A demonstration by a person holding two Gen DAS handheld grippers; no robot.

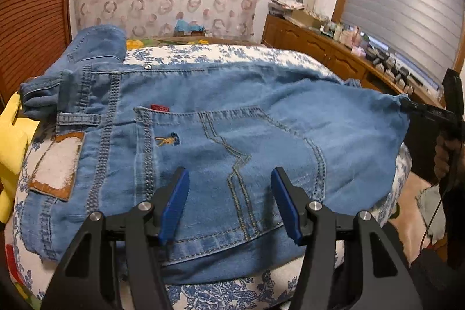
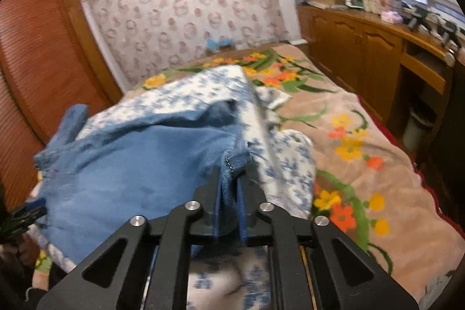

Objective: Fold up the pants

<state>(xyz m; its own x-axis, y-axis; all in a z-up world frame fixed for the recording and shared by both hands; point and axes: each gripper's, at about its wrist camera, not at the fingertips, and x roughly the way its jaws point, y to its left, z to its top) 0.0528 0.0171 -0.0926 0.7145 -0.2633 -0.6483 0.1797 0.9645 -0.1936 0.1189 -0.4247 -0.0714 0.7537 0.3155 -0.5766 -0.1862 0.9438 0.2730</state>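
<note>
Right tongs [image 2: 232, 182] pinch the jeans' [image 1: 221, 141] edge, lifting it to fold over; left tongs [image 1: 229, 205] hover spread wide above the back pocket [image 1: 232, 164] on the bed [image 1: 232, 292].

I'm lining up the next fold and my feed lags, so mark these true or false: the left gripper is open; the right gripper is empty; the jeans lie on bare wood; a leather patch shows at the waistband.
1. The left gripper is open, above the jeans. True.
2. The right gripper is empty. False: it is shut on a denim edge of the jeans.
3. The jeans lie on bare wood. False: they lie on a blue floral cloth.
4. A leather patch shows at the waistband. True.
</note>
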